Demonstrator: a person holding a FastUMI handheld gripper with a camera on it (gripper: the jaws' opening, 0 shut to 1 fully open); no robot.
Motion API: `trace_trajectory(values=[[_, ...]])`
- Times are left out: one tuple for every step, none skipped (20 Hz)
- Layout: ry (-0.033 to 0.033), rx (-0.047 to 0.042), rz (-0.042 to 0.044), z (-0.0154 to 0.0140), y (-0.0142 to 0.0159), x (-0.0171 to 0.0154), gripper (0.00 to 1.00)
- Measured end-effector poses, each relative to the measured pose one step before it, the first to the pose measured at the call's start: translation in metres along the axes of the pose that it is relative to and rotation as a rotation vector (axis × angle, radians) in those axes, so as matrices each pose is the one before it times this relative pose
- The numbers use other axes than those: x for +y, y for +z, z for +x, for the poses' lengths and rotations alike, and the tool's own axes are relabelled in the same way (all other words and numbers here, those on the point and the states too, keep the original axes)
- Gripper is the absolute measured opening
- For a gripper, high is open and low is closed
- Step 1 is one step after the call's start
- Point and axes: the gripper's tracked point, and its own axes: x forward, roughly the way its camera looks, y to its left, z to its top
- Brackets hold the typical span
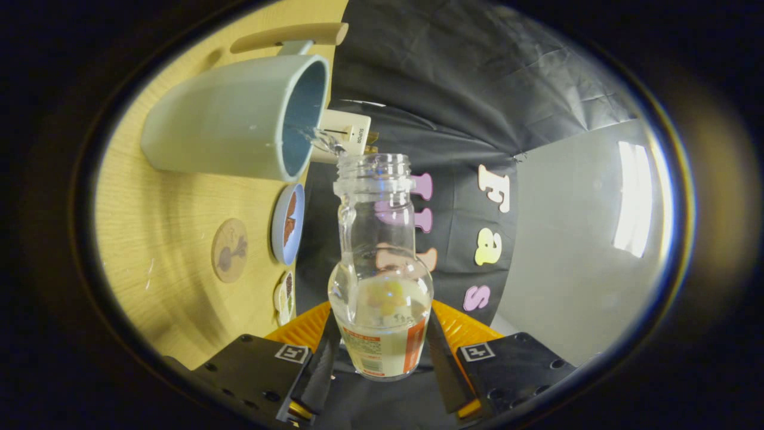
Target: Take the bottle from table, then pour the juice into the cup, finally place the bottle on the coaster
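My gripper [379, 352] is shut on a clear glass bottle [379, 251], with one finger pressed on each side of its labelled base. The whole view is rolled sideways, so the bottle is tipped over. Its open mouth points at the rim of a pale grey-blue cup [239, 122] just beyond it. A thin clear stream of liquid [319, 138] runs from the bottle's mouth into the cup. Some pale liquid stays in the bottle's lower part. A round wooden coaster [230, 249] with a dark print lies flat on the light wood table [155, 239] beside the cup.
A small blue dish [288, 224] with brown bits sits between the coaster and the table's edge. Another small round item [285, 297] lies nearer my fingers. A white box [346, 134] stands behind the cup's rim. A wooden stick-like handle [286, 36] rises beyond the cup.
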Motion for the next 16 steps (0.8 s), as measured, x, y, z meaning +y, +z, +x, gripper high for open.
trace_trajectory(values=[[-0.00123,-0.00109,-0.00187,0.00065,0.00022,-0.00081,0.77],[0.00159,-0.00066,-0.00078,-0.00071,-0.00016,0.00067,0.77],[-0.00138,-0.00075,-0.00169,-0.00046,0.00026,-0.00066,0.77],[-0.00246,-0.00051,-0.00403,-0.00035,-0.00019,-0.00085,0.77],[-0.00371,-0.00072,-0.00376,-0.00046,0.00033,-0.00126,0.76],[-0.00372,-0.00121,-0.00253,-0.00058,0.00034,-0.00097,0.76],[-0.00357,-0.00111,-0.00282,0.00048,-0.00004,-0.00044,0.76],[-0.00412,-0.00123,-0.00351,-0.00061,0.00014,-0.0007,0.76],[-0.00304,-0.00175,-0.00329,0.00127,0.00054,0.0001,0.76],[-0.00024,-0.00145,-0.00182,0.00029,0.00045,0.00032,0.76],[-0.00124,-0.00287,-0.00236,0.0007,0.00074,-0.00079,0.76],[-0.00263,-0.00341,-0.00467,0.00002,0.00111,-0.00093,0.76],[-0.00661,-0.00279,-0.00471,0.00024,0.00086,-0.00261,0.76],[-0.00592,-0.00328,-0.00364,0.00056,0.00066,-0.00236,0.76],[-0.00417,-0.00193,-0.00163,0.00148,0.00019,-0.00158,0.76],[-0.00361,-0.00078,-0.00036,0.00066,0.00112,-0.00159,0.76]])
